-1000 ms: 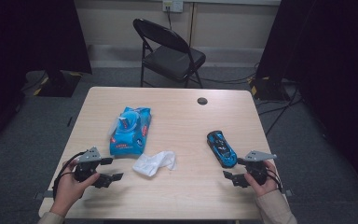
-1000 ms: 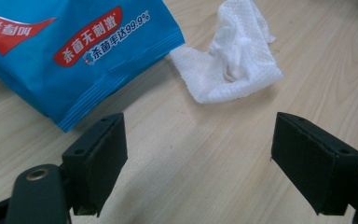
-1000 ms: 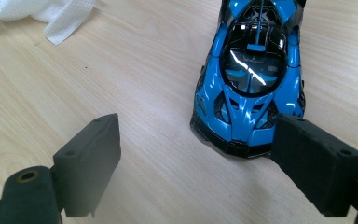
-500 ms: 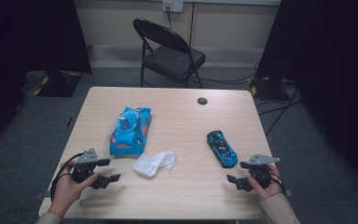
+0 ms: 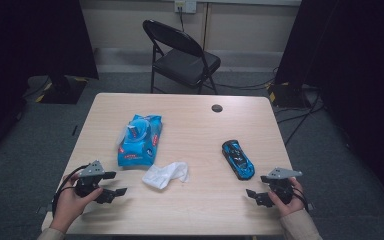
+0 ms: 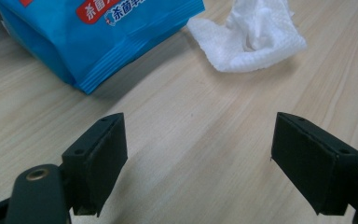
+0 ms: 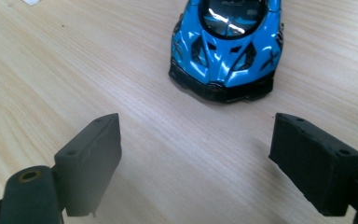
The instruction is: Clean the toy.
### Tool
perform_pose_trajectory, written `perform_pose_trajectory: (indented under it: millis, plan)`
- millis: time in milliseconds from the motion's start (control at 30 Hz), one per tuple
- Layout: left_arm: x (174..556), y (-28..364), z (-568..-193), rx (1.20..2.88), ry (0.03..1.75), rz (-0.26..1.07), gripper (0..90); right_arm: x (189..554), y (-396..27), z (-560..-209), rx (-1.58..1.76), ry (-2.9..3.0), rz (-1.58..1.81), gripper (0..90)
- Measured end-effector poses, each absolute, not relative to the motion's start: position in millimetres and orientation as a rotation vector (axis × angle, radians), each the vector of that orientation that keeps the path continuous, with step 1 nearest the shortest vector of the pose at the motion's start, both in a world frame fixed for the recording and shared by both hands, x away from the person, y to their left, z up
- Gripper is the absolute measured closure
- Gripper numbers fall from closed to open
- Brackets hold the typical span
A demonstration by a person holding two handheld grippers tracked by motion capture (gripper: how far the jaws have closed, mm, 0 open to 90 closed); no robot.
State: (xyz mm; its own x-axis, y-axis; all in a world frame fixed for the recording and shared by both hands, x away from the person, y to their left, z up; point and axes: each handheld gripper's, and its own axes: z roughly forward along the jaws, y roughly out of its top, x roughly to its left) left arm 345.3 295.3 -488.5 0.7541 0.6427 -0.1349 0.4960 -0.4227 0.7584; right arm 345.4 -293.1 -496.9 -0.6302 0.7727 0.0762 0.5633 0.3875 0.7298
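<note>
At the bottom of the high view we held the left gripper (image 5: 109,184) and right gripper (image 5: 258,194), both with jaws apart and empty. Mid-frame lay a white wipe (image 5: 166,174) and blue toy car (image 5: 238,158); farther up, left of centre, the blue wipes pack (image 5: 139,140).

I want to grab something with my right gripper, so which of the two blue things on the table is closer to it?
The blue toy car, just ahead of the right gripper. The other blue thing, the wipes pack, lies across the table, nearer the left gripper.
</note>
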Motion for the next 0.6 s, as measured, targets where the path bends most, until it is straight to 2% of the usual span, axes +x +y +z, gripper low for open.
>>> perform_pose_trajectory:
  millis: [600]
  plan:
    - [340.6,304.2,-493.1,2.134,0.858,0.236,18.1,342.1,-299.5,-505.8,1.143,2.352,1.057,16.2]
